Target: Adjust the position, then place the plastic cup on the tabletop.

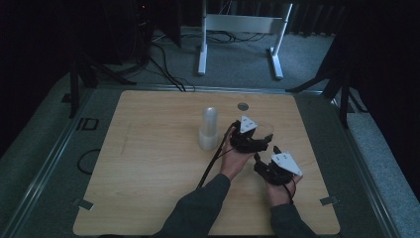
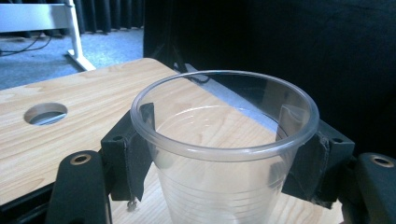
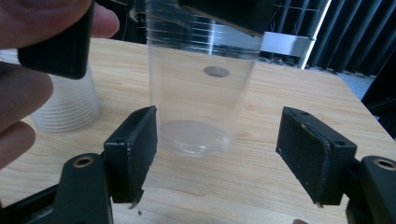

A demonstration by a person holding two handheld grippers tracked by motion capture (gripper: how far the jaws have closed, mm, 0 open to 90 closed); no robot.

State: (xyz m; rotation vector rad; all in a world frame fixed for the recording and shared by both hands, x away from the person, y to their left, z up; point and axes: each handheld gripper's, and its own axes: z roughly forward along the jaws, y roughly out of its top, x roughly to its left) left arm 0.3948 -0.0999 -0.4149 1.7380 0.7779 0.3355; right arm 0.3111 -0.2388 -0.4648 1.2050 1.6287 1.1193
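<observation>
A clear plastic cup [image 2: 219, 140] sits upright between the jaws of my left gripper [image 2: 223, 149], whose pads press on its wall just under the rim. In the high view my left gripper [image 1: 257, 144] is right of the table's middle, and my right gripper [image 1: 267, 153] is close beside it, nearer the front. My right gripper [image 3: 224, 149] stands open, its pads apart from the same cup [image 3: 196, 107], which hangs just ahead of them with its base a little above the wood. A stack of clear cups [image 1: 209, 129] stands to the left of both grippers.
The wooden table [image 1: 148, 163] has a round hole [image 1: 242, 106] near its far edge. A white desk frame [image 1: 242, 29] and cables lie on the floor beyond. The stack of cups [image 3: 65, 107] stands close to the left hand [image 3: 18, 93].
</observation>
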